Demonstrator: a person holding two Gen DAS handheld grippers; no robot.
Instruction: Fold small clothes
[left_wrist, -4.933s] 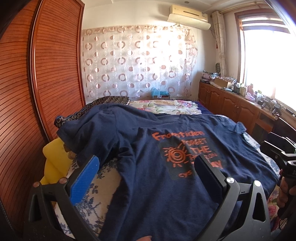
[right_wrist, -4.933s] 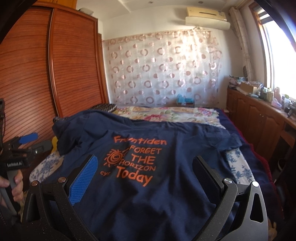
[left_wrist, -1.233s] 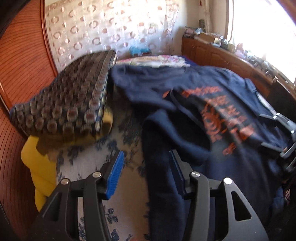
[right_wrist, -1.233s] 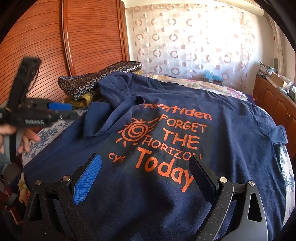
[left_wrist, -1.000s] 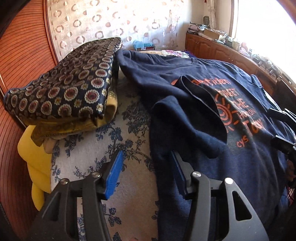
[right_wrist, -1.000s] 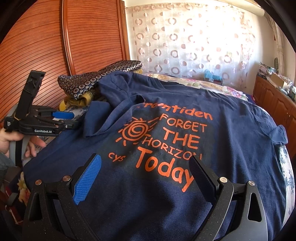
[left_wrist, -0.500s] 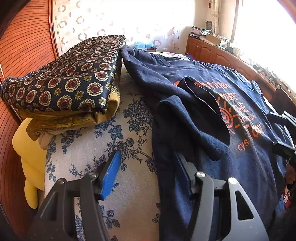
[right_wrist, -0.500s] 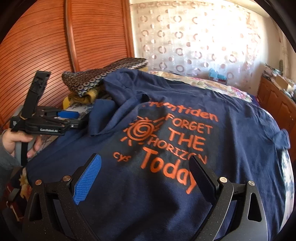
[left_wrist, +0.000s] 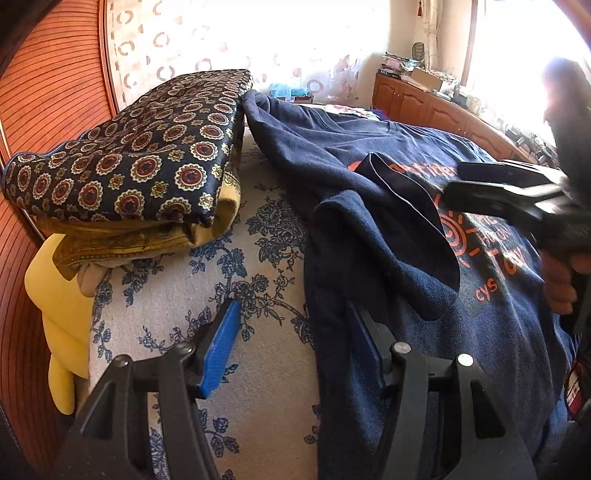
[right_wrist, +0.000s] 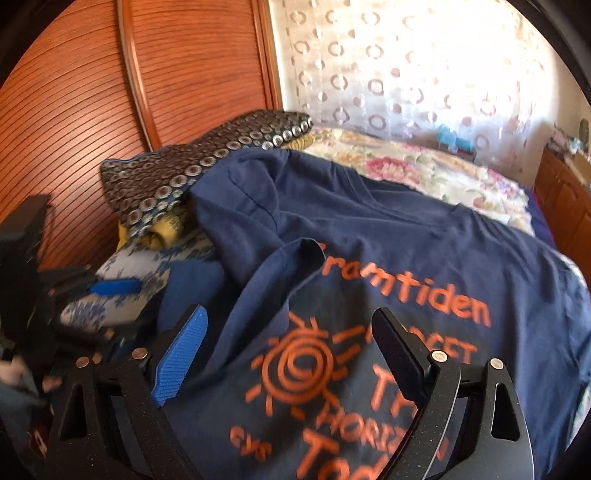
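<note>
A navy T-shirt (left_wrist: 369, 177) with orange print lies spread on the bed, print up; it also shows in the right wrist view (right_wrist: 424, 258). Its left sleeve (left_wrist: 399, 251) is folded over onto the body. My left gripper (left_wrist: 291, 332) is open and empty, low over the shirt's left edge, one finger over the sheet and one over the cloth. My right gripper (right_wrist: 288, 339) is open and empty, close above the sun print and the folded sleeve (right_wrist: 273, 280). It also shows in the left wrist view (left_wrist: 509, 195).
A folded patterned blanket (left_wrist: 140, 158) on a yellow pillow (left_wrist: 62, 295) lies at the bed's left side by the wooden wardrobe (right_wrist: 110, 92). The floral sheet (left_wrist: 221, 258) is bare left of the shirt. A floral quilt (right_wrist: 424, 166) lies behind. Wooden cabinets (left_wrist: 436, 107) line the right.
My right gripper has moved left and forward over the shirt toward the folded sleeve. My left gripper has edged lower and closer along the shirt's left edge, staying open.
</note>
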